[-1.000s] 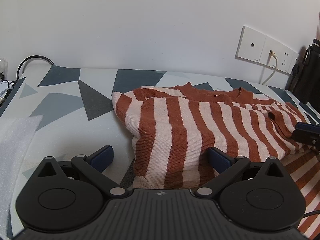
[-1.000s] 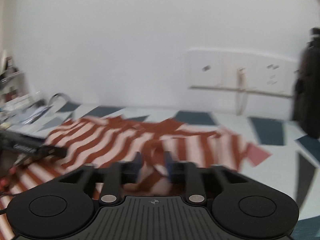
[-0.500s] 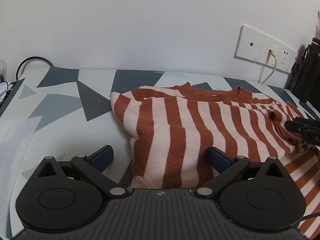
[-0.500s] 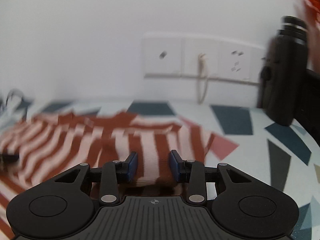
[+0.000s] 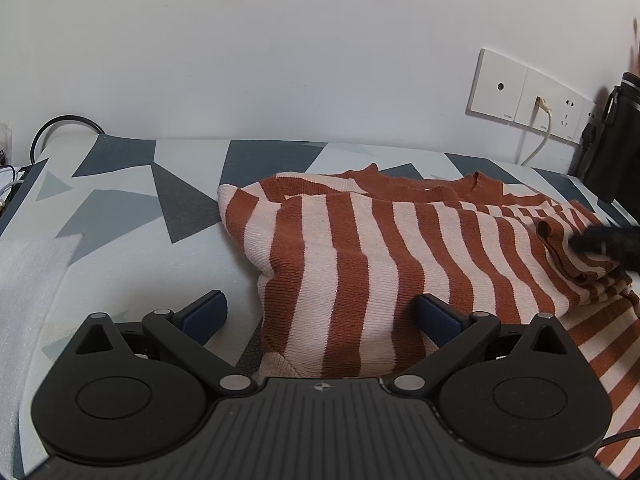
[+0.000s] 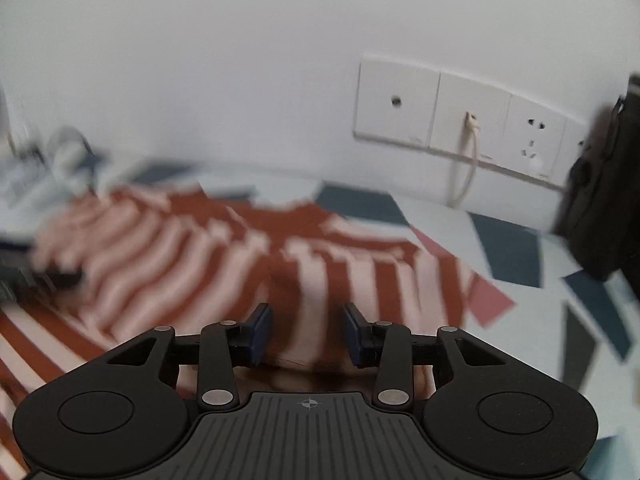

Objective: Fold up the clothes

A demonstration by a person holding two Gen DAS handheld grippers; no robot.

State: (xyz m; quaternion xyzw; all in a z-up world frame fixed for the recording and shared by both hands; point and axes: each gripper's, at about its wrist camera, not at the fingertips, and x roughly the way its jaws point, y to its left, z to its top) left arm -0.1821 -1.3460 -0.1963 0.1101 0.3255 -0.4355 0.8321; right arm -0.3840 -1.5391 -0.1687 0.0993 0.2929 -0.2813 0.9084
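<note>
On the patterned cover, below the wall sockets (image 5: 528,100), the striped sweater (image 5: 360,248) is spread with one layer doubled over. Its near edge is straddled by the left gripper (image 5: 320,314), jaws wide, nothing pinched. A fold is sat between the right gripper (image 6: 308,334) pads; whether it is pinched cannot be told through the blur. Should that fold be loose, it could be dropped and the doubled layer dragged askew.

The sweater (image 5: 360,248) lies on the desk (image 5: 120,216), folded over itself, its neck toward the wall. The socket panel (image 5: 524,98) sits on that wall behind it to the right, a cable (image 5: 540,144) hanging from it. A bag (image 5: 612,140) stands at the far right. A foam sheet (image 5: 28,280) lies left.
</note>
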